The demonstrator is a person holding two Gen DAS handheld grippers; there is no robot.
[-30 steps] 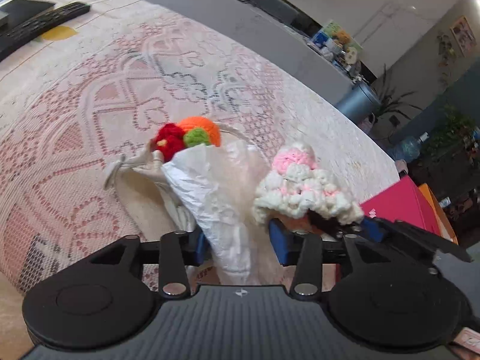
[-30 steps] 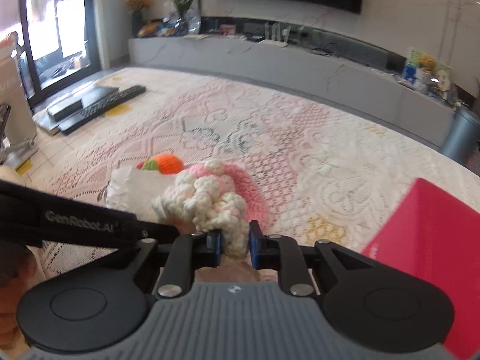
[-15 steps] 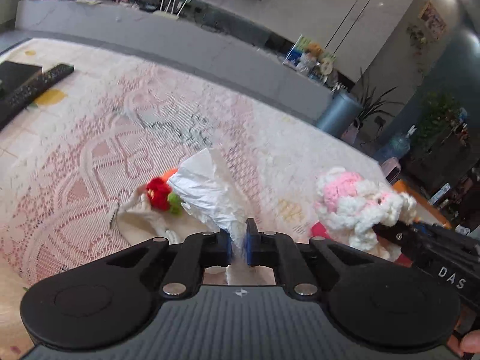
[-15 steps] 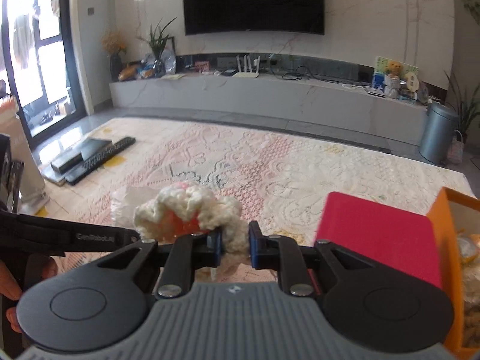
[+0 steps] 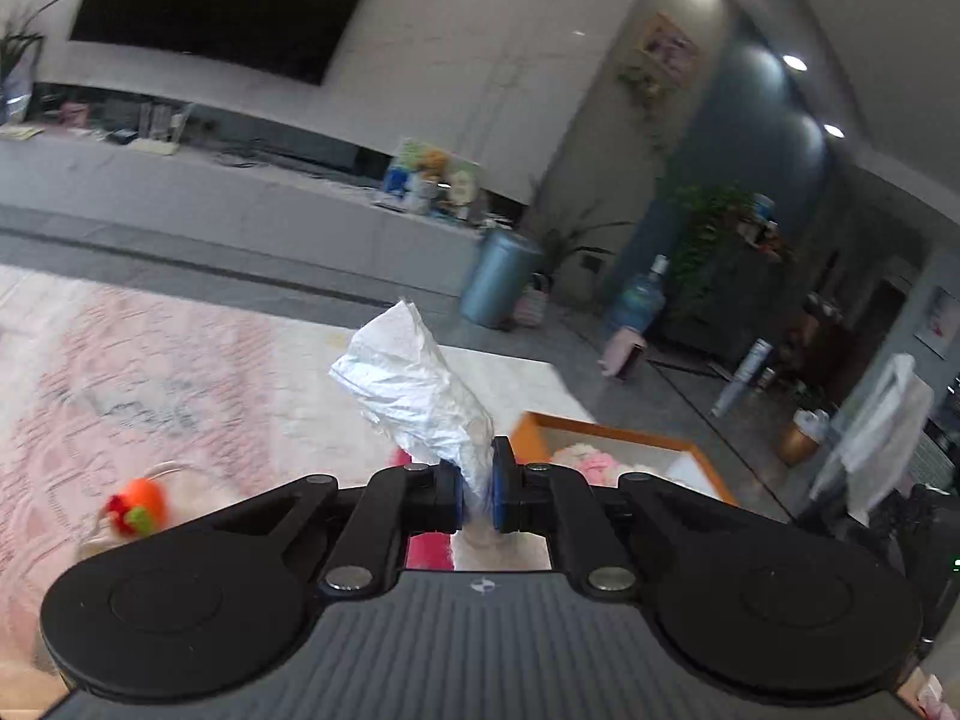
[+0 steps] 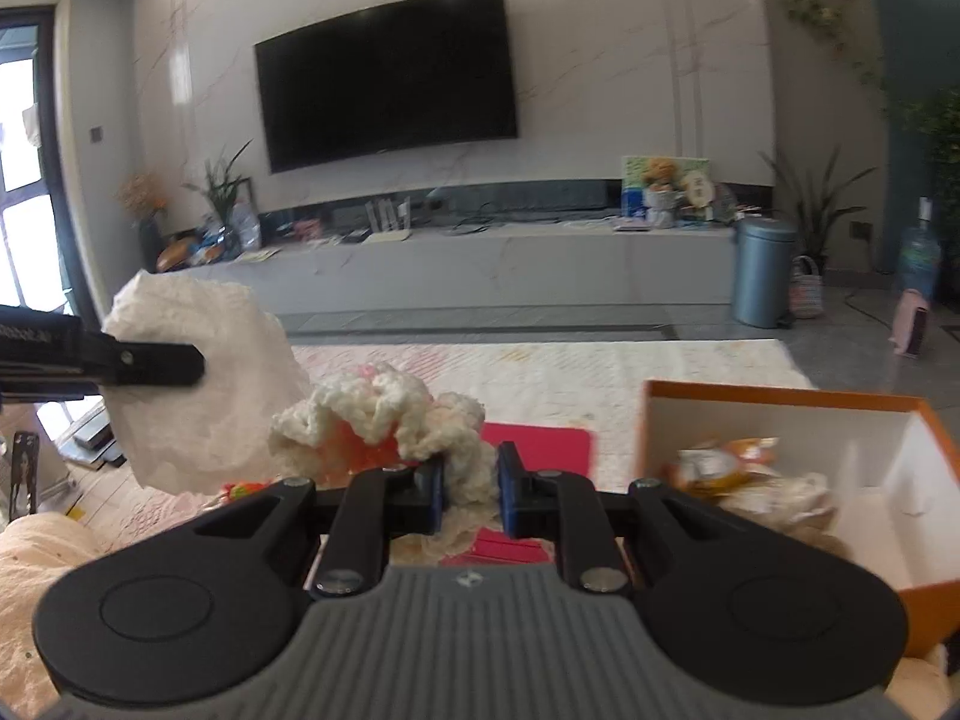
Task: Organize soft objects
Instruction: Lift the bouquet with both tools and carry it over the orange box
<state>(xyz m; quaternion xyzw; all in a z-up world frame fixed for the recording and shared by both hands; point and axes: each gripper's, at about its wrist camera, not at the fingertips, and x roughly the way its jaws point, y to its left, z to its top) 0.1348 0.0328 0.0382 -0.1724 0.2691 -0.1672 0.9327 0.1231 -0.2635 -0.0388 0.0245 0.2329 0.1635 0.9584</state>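
White crinkled bag (image 5: 414,396): pinched at its lower end between the two blue pads of the left tool (image 5: 477,495); it stands up and leans to the left, in the air above the rug. In the right wrist view the same bag (image 6: 198,384) hangs at the left, with a black finger of the left tool across it.

Crochet toy (image 6: 384,420): cream yarn with pink and orange parts, held in the air by the right tool (image 6: 471,495); a cream fold of it sits between the blue pads, and the rest bunches up to the left of them.

Left tool: pressed together on the bag.

Right tool: pinching the crochet toy.

Orange box (image 6: 780,402): open, white inside, to the right of the right tool; some soft pale things lie in it, too blurred to name. In the left wrist view its orange rim (image 5: 606,429) shows just behind the tool, with something pink and white inside.

Red lid (image 6: 540,444): flat, lying between the crochet toy and the orange box.

Small knitted toy (image 5: 135,507): orange, red and green, on a pale pouch at the lower left, well apart from the bag.

Rug (image 5: 150,360): pale with a pink lace pattern, under all these things.
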